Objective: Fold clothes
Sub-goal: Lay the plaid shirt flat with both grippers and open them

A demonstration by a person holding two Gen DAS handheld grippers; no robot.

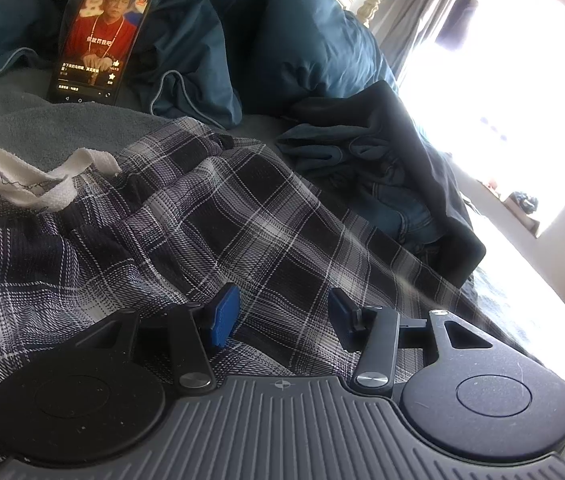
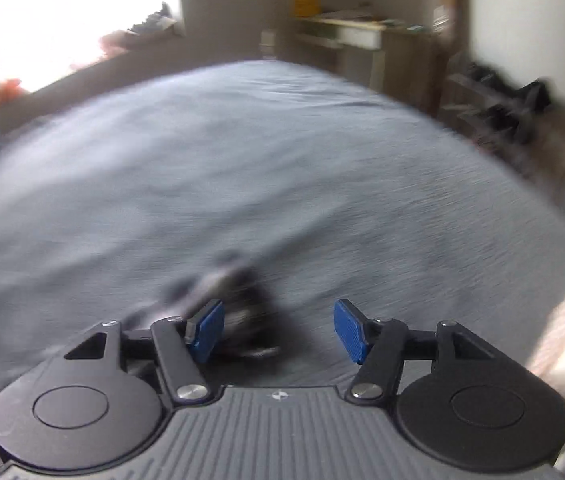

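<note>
left gripper (image 1: 282, 312) hangs parted and empty over the black-and-white plaid cotton garment (image 1: 210, 216) on the grey bed sheet (image 2: 266, 152).
right gripper (image 2: 278, 328), jaws apart, blurred dark scrap at ten o'clock; loose cloth may bunch, spoiling the fold.

A phone (image 1: 100, 36) stands behind the plaid garment (image 1: 186, 216), clothes pile (image 1: 382, 176) to its right.

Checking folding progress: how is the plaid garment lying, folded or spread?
Spread, rumpled: the plaid garment sprawls unfolded across the bed, wrinkled, no neat creases.
</note>
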